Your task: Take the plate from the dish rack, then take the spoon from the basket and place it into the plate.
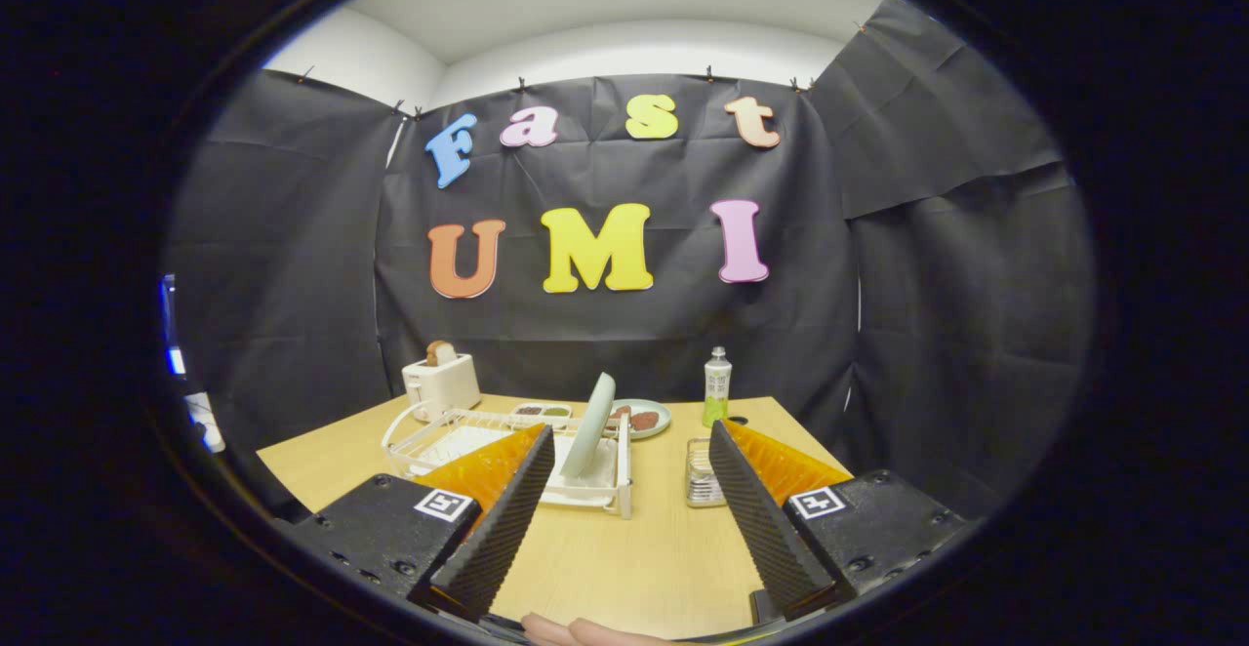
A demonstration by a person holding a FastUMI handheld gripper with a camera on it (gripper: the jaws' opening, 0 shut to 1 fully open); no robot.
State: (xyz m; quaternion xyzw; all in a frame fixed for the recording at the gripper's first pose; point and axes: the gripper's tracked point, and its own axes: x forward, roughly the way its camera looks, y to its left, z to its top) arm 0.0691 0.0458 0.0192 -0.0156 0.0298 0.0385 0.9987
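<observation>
So the gripper (632, 470) is hanging above the near edge of the light wooden table (624, 558) with its two ribbed fingers (507, 519) spread wide apart and nothing between them. A bit of the person's hand (585, 632) peeks in right at the near edge under it.

Just ahead of the fingers, around the middle of the table, sits the white wire dish rack (459, 436), and the pale green round plate (588, 426) is standing on edge in its right end, tilted a little, thin rim facing us. It lines up roughly with the gap between the fingers but isn't touched yet. Looks smooth and glazed, so I'd guess it's slippery to pinch by the rim.

To the right of the rack, just past the right finger, there's a small shiny metal basket (699, 475). Can't make out the spoon in it from here, the finger partly covers it.

Toward the far edge: a white toaster (442, 384) with bread sticking out at the left corner, a small flat tray (543, 413), a second pale plate (644, 419) with something brown on it, and a green drink bottle (717, 388).

Progress-wise, I'd say basically nothing is done yet. Plate is in the rack, spoon step comes after.
</observation>
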